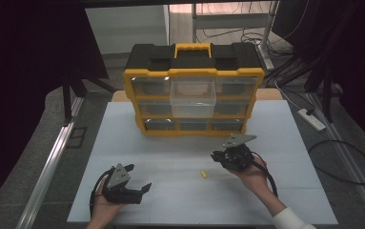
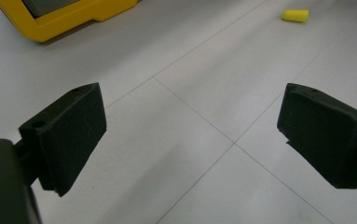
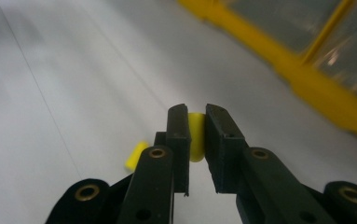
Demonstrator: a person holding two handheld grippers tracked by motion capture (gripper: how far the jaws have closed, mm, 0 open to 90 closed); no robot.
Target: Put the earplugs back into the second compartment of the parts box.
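Right gripper [image 3: 195, 140] fingers clamped on a yellow foam plug [image 3: 195, 136], long axis hidden; second plug [image 1: 203, 175] lay lengthwise on the desk [image 1: 170, 157]; left gripper [image 2: 192, 135] fingers wide apart

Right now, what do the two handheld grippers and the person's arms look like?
Both the left gripper and right gripper are matte black, each topped by a grey three-cornered plate, with a black cable trailing back. The rectangular black jaw pads have small holes; brass-coloured rivets sit at the linkages. A white sleeve cuff covers the right forearm.

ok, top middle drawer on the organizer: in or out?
Out. The clear top middle drawer juts forward of the yellow organizer front, past its flush neighbours. Contents: cannot tell.
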